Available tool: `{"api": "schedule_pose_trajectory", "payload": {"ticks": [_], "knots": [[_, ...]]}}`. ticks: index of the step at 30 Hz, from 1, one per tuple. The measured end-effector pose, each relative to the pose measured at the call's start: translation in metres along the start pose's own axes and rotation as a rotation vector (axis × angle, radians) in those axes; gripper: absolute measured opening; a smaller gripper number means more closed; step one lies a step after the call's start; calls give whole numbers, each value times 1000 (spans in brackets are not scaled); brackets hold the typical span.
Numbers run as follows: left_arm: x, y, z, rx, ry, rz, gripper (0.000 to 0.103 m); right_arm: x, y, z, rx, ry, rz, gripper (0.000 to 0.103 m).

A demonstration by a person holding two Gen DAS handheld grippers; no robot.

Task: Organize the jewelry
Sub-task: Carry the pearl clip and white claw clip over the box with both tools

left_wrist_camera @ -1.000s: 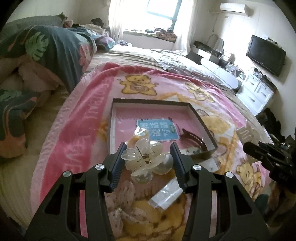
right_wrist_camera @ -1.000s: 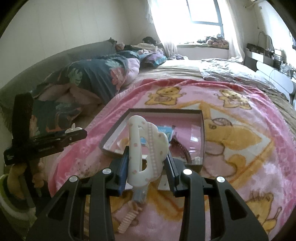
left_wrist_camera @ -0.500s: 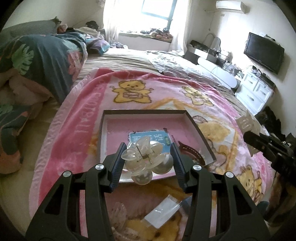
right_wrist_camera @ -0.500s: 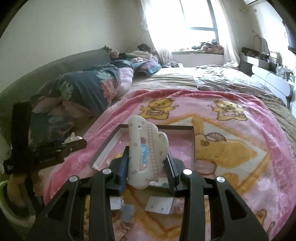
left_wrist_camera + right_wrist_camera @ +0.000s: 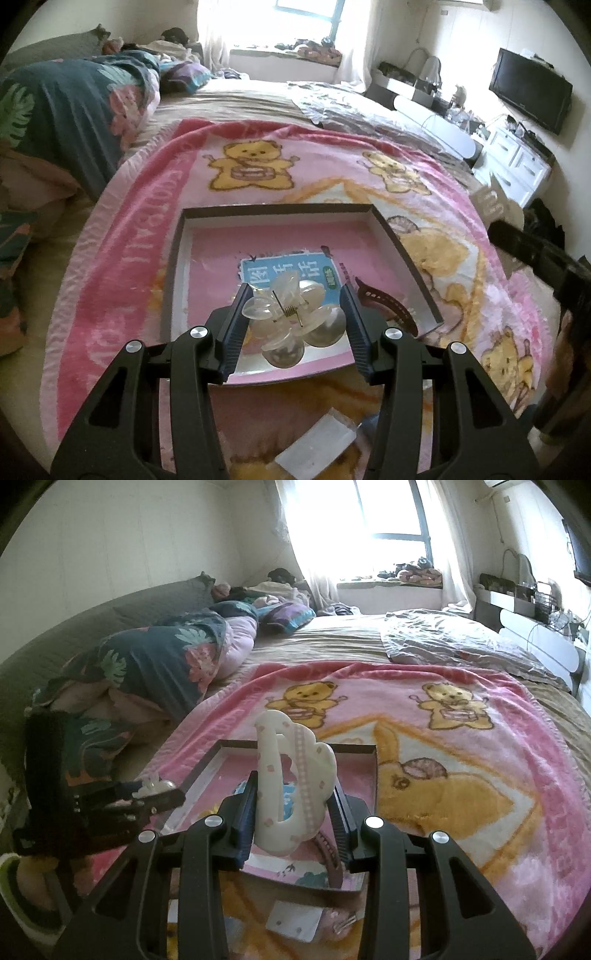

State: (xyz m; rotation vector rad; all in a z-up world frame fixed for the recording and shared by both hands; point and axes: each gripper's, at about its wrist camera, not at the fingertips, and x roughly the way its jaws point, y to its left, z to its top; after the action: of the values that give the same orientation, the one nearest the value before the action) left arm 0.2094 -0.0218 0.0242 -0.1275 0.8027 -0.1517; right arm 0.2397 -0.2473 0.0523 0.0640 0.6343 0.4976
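Observation:
A clear flower-shaped hair claw (image 5: 291, 317) is held between the pads of my left gripper (image 5: 293, 314), which is shut on it above the near part of a shallow pink-lined box (image 5: 177, 258). My right gripper (image 5: 293, 805) is shut on a white cloud-shaped hair claw (image 5: 291, 794) with pink dots, also over the box (image 5: 375, 775). Inside the box lie a blue printed card (image 5: 273, 273) and a dark brown hair clip (image 5: 384, 302). The left gripper with its clear claw (image 5: 151, 786) shows at the left of the right wrist view.
The box rests on a pink teddy-bear blanket (image 5: 129, 240) spread over a bed. Small clear packets (image 5: 317, 446) and a white card (image 5: 293, 919) lie on the blanket in front of the box. A floral duvet (image 5: 66, 110) is piled at the left; a TV (image 5: 528, 92) and white drawers stand at the right.
Both grippers have moved forward over the blanket, so the box now lies closer under the held hair claws. The loose items in front have slid toward the bottom edge. Grips are unchanged.

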Motion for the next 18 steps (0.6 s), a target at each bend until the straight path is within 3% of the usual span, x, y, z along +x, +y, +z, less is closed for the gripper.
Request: {"api": "schedule_pose_trajectory", "payload": {"ticks": [18], "knots": [[73, -16, -13, 41, 137, -2, 40, 74, -36, 2, -3, 119, -6, 34]]}}
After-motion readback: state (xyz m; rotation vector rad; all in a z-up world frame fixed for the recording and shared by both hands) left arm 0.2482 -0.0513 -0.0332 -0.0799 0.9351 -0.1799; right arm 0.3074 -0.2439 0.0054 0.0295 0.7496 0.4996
